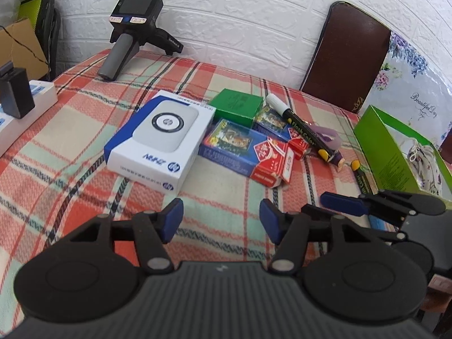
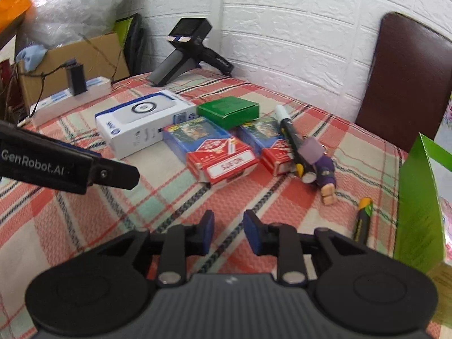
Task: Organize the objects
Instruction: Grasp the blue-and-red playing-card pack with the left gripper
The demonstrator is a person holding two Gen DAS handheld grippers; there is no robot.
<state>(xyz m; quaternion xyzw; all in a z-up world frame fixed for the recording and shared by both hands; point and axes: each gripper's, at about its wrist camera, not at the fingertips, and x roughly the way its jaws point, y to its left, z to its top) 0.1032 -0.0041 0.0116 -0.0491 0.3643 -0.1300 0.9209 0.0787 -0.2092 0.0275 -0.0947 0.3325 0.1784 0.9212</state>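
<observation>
On the plaid cloth lie a white and blue box [image 1: 158, 138] [image 2: 141, 121], a green box [image 1: 236, 106] [image 2: 228, 111], two blue and red card packs [image 1: 245, 149] [image 2: 209, 149] [image 2: 268, 144], a black marker [image 1: 302, 125] [image 2: 291, 138], a purple figure [image 2: 325, 175] and a second marker [image 2: 363, 220]. My left gripper [image 1: 221, 220] is open and empty, near the white box. My right gripper [image 2: 228, 231] is open a little and empty, in front of the card packs; it also shows in the left wrist view [image 1: 347, 203].
An open green box [image 1: 395, 152] [image 2: 421, 206] stands at the right. A brown chair back [image 1: 344, 56] stands behind the table. A spare handheld gripper [image 1: 132, 34] [image 2: 186, 50] lies at the back. A white power strip [image 2: 70, 99] sits at the left.
</observation>
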